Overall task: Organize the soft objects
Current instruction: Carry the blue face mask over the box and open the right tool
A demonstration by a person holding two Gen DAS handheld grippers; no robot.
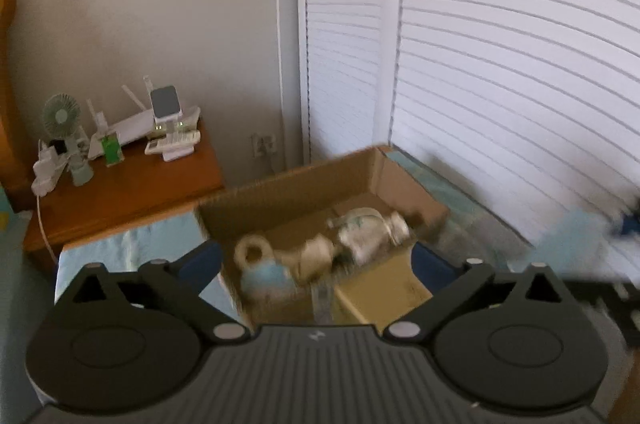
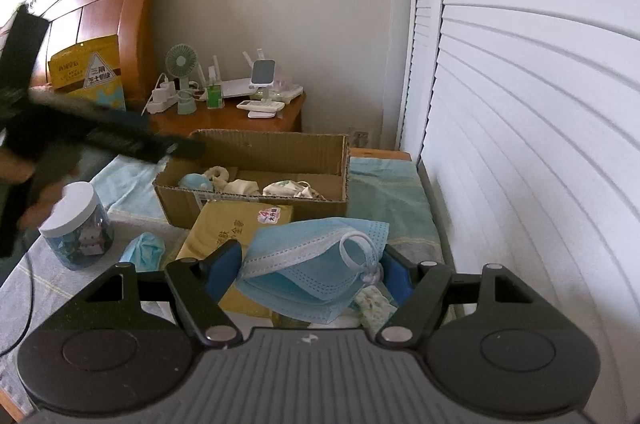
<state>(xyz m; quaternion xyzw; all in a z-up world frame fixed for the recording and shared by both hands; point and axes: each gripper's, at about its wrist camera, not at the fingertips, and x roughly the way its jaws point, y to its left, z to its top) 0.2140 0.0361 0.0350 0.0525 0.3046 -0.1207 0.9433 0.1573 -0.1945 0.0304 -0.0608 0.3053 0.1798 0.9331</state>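
**Meanwhile, one mask gripped, the box half filled**

Seen from the left wrist, the left gripper (image 1: 316, 256) hangs above the near end of the cardboard box (image 1: 288, 184), its blue-padded fingers (image 1: 200, 260) spread wide with nothing between them. Inside the box, blurred, lie a pale blue soft item (image 1: 266, 274) at the near left, a cream ring-shaped thing (image 1: 252, 250) beside it, and a patterned white mask (image 1: 366, 230) further right. To the far left stands a wooden bedside table (image 1: 132, 184) carrying a small green fan (image 1: 60, 114). At the right edge a smear of pale blue shows against the slatted doors (image 1: 500, 44); what it is cannot be told from here.

From the right wrist, the right gripper (image 2: 312, 270) has its fingers (image 2: 224, 270) drawn in on a blue surgical mask (image 2: 304, 264), which sags between them, its ear loop (image 2: 358, 252) lying on top. Beyond it a yellow flat packet (image 2: 236, 228) lies just against the near wall of the box (image 2: 256, 148), which holds the same cream, blue and patterned items. To the near left a crumpled blue mask (image 2: 144, 250) lies on the bedspread (image 2: 384, 192), close beside a clear jar with a white lid (image 2: 78, 224). The other gripper reaches over the box's left corner, blurred and dark.
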